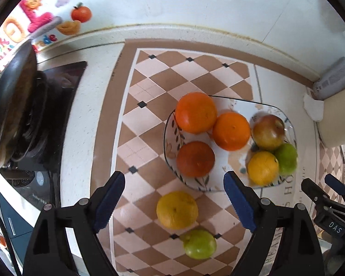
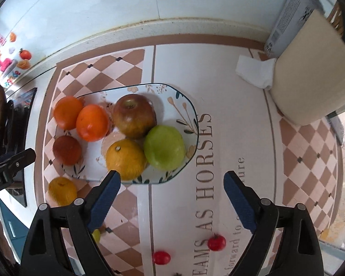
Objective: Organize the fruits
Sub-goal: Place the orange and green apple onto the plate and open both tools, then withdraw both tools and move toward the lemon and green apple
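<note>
Fruit mostly sits on the floral plate (image 2: 191,105) already: three oranges (image 1: 196,112) grouped on one side, red-brown apple (image 2: 134,115), yellow citrus (image 2: 126,158) and green apple (image 2: 165,146) touching each other on the other side. Looks like sorting by kind, oranges kept together, mixed pieces apart. Plate rests on a checkered mat (image 1: 149,87) covering the counter.

Off the plate: second yellow citrus (image 1: 177,209) and second green apple (image 1: 200,243) lie on the mat just beside the plate's near edge, directly under the left gripper (image 1: 174,203). Two small red fruits, maybe cherry tomatoes (image 2: 216,242), lie further out on the mat's lettered strip, below the right gripper (image 2: 172,202).

Both grippers point steeply down, jaws spread wide, nothing between the pads; neither holds anything. Left one is lined up over the loose citrus, likely next pick. Right hangs near the plate's near rim.

Further out: dark pan (image 1: 9,105) on the stove at left, folded white tissue (image 2: 255,71) and a beige cutting board (image 2: 310,69) leaning at right, tiled wall behind.
</note>
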Available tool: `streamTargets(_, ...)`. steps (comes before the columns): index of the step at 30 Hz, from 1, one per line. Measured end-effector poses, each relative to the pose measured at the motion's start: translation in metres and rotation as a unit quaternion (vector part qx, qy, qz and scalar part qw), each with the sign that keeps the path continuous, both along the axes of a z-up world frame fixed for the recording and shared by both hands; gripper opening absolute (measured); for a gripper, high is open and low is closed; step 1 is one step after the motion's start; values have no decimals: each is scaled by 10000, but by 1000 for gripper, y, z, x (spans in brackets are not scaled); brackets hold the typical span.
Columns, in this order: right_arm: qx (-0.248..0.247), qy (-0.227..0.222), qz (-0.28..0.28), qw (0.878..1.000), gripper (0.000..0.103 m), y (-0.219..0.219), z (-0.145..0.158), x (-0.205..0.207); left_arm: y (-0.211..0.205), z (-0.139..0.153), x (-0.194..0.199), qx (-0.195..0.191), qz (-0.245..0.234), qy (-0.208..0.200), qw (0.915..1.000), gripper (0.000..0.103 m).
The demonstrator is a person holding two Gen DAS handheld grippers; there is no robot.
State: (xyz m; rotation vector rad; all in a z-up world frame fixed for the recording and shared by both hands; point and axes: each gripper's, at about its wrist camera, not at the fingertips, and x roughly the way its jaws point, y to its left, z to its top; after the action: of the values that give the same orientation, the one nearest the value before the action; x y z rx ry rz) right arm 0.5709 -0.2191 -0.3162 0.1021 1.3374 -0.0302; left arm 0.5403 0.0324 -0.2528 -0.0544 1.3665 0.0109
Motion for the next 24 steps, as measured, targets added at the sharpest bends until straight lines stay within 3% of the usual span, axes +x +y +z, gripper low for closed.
streamTargets(16,312,-592,63,9977,96,9,75,-80,-17,80,-83,-34,-308,-890,9956,88)
streamTargets(24,334,-1077,16,9936,96,5,124,-116,-21,105,-113,-209,-402,-1105,9928,88)
